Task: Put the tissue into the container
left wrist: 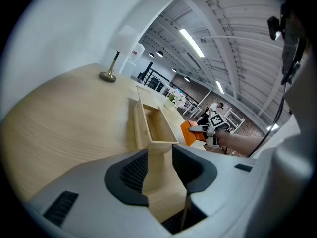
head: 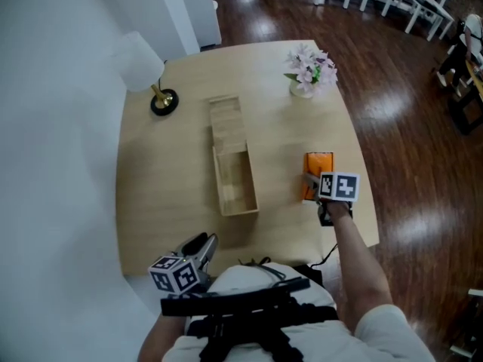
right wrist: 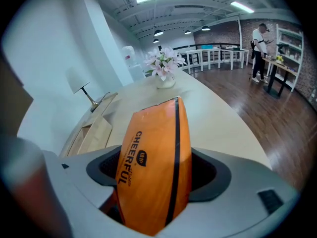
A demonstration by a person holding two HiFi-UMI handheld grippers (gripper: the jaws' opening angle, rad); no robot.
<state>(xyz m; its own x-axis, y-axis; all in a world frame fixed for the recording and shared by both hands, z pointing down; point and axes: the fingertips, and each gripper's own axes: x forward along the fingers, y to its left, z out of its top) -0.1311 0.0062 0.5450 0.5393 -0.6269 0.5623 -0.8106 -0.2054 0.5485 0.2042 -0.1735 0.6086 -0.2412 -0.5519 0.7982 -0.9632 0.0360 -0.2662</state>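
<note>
An orange tissue pack (head: 317,169) (right wrist: 153,157) lies on the table's right side. My right gripper (head: 312,188) (right wrist: 154,180) straddles its near end, and the pack fills the gap, its sides meeting both pads. The open wooden container (head: 235,181) (left wrist: 157,125) (right wrist: 92,133) sits mid-table to the pack's left, nothing inside it, its lid (head: 227,124) lying flat just beyond. My left gripper (head: 201,246) (left wrist: 159,168) hovers at the table's front edge, short of the container, jaws apart with nothing between them. The pack (left wrist: 189,132) and the right gripper (left wrist: 207,129) also show in the left gripper view.
A white-shaded lamp (head: 148,72) stands at the table's (head: 151,202) far left. A vase of pink flowers (head: 309,71) stands at the far right. The table's right edge runs close beside the pack, with dark wooden floor (head: 423,164) past it.
</note>
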